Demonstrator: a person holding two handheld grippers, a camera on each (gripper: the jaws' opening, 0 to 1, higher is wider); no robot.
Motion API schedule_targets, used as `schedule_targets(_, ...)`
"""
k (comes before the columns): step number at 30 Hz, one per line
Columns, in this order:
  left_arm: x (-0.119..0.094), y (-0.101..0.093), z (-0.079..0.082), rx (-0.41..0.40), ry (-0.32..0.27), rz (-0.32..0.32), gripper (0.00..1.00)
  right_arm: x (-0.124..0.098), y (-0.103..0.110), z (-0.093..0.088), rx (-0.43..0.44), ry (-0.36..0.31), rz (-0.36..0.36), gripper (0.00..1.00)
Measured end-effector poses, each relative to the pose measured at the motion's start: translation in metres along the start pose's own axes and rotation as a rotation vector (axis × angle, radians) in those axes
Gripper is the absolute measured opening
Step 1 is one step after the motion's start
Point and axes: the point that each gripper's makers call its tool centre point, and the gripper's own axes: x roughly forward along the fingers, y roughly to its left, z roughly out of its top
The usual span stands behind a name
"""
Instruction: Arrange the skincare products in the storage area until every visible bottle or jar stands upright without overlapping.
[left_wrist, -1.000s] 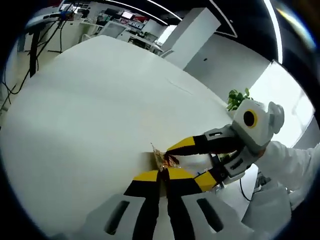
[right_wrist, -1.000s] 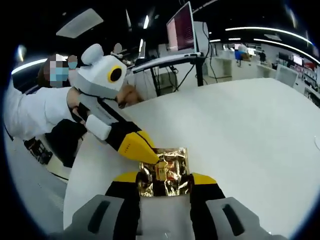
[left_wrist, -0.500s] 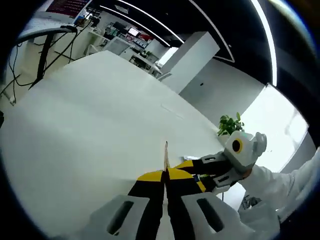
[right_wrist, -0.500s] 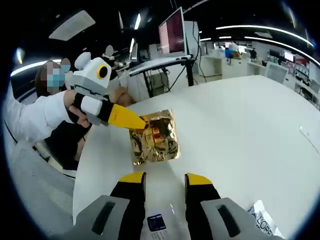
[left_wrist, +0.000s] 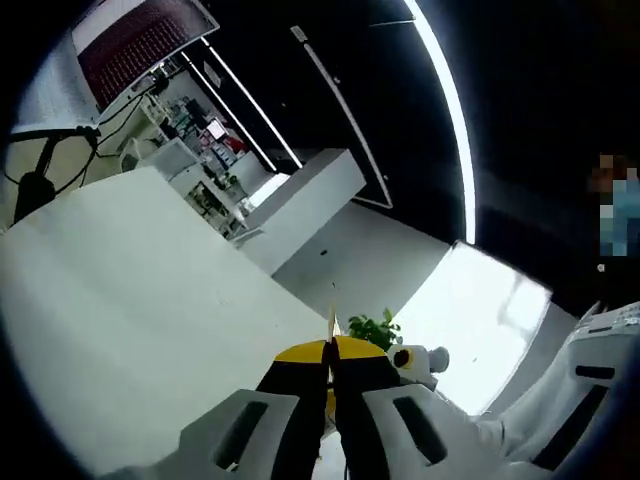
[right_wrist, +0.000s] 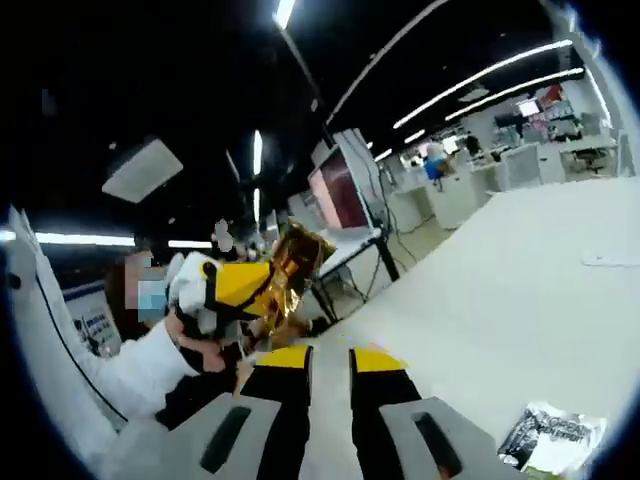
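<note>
Gold foil sachet (right_wrist: 296, 268) is seen pinched between the yellow-tipped jaws of the left hand-held gripper (right_wrist: 268, 285), which enters the right gripper view from the left, lifted clear of the white bench (right_wrist: 520, 290) and just beyond the right hand-held gripper's own jaw tips. In the left gripper view the same sachet (left_wrist: 331, 328) appears edge-on as a thin sliver rising from between the pressed-together jaws of the left hand-held gripper (left_wrist: 329, 350). The right hand-held gripper (right_wrist: 329, 358) is held with its jaws spread a little apart and nothing between them. Its white body is glimpsed in the left gripper view (left_wrist: 415, 360), just beyond and to the right of the left jaws, beside a green plant (left_wrist: 370, 328). A dark printed packet (right_wrist: 555, 435) lies flat on the bench to the lower right of the right jaws. A white sleeve (right_wrist: 120, 375) is seen behind the left hand-held gripper.
</note>
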Motion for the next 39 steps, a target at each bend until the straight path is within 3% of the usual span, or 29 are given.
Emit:
schedule_targets(4, 0.003, -0.022, 0.01, 0.041, -0.026, -0.041, 0.0, -0.016, 0.016, 0.009, 0.02, -0.04, 0.025, 0.07)
schedule_targets(7, 0.006, -0.029, 0.015, 0.022, -0.042, -0.068, 0.0, -0.025, 0.027, 0.016, 0.033, -0.079, 0.038, 0.07)
schedule_targets(15, 0.017, -0.039, 0.009, 0.032, -0.037, -0.093, 0.0, -0.037, 0.056, 0.028, 0.067, -0.163, 0.104, 0.12)
schedule_targets(18, 0.019, -0.04, 0.01, 0.009, -0.04, -0.107, 0.0, -0.039, 0.054, 0.031, 0.078, -0.192, 0.082, 0.13)
schedule_targets(23, 0.022, -0.039, 0.009, -0.004, -0.048, -0.101, 0.0, -0.042, 0.057, 0.026, 0.114, -0.182, 0.089, 0.26)
schedule_targets(27, 0.029, -0.042, 0.002, -0.017, -0.04, -0.123, 0.0, -0.04, 0.053, 0.025, 0.068, -0.178, 0.042, 0.23)
schedule_targets(30, 0.034, -0.039, -0.006, -0.02, -0.017, -0.115, 0.0, -0.039, 0.055, 0.031, 0.092, -0.205, 0.055, 0.17)
schedule_targets(36, 0.038, -0.035, -0.014, -0.012, 0.005, -0.105, 0.0, -0.042, 0.045, 0.039, 0.097, -0.24, -0.001, 0.03)
schedule_targets(37, 0.038, -0.033, -0.014, -0.005, 0.005, -0.094, 0.0, -0.044, 0.043, 0.042, 0.063, -0.258, -0.029, 0.03)
schedule_targets(39, 0.038, -0.031, -0.016, 0.005, 0.01, -0.085, 0.0, -0.043, 0.041, 0.038, -0.006, -0.213, -0.06, 0.03)
